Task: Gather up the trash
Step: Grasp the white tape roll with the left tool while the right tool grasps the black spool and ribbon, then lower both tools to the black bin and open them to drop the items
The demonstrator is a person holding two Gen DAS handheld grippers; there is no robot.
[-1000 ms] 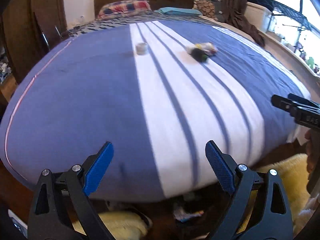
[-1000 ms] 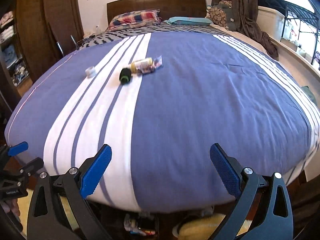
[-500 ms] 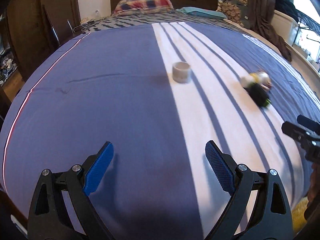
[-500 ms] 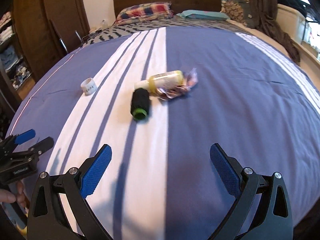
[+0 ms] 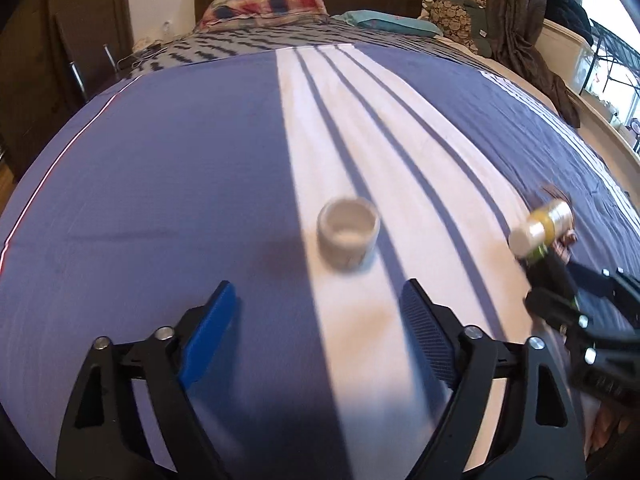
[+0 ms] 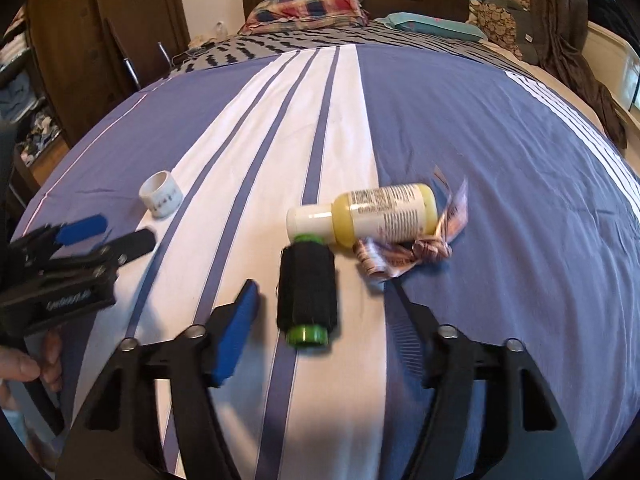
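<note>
Bed [image 5: 168, 168]: blue cover with a white striped band down the middle, carrying all the trash. Plaid pillow [image 5: 264, 6] and headboard far off at the head end; nothing there concerns the task.

Left gripper [image 5: 320, 320]: hovers low over the cover, pointing at the small white cup. Jaws have just been narrowing but stand well apart, nothing between them, nothing held. Cup sits just beyond the tips, roughly centred in the gap, so this reads as a line-up for a straddling grasp.

Right gripper [image 6: 324, 312]: jaws have just been closing, clearly narrower than the left's. The black roll lies lengthwise between them, but a gap shows on each side; pads not yet pressing. Judged: about to clamp across the roll's width.

Yellow bottle [image 6: 380, 214]: white cap, lying on its side, cap touching the far green end of the roll.

Black roll [image 6: 307, 292]: green core showing at both ends, on the white band.

Crumpled wrapper [image 6: 404, 256]: tucked against the bottle's lower right side; light, likely to shift if the bottle is nudged.

White cup [image 5: 348, 232]: upright, open top, at the edge of the white band, well apart from the other three.
</note>
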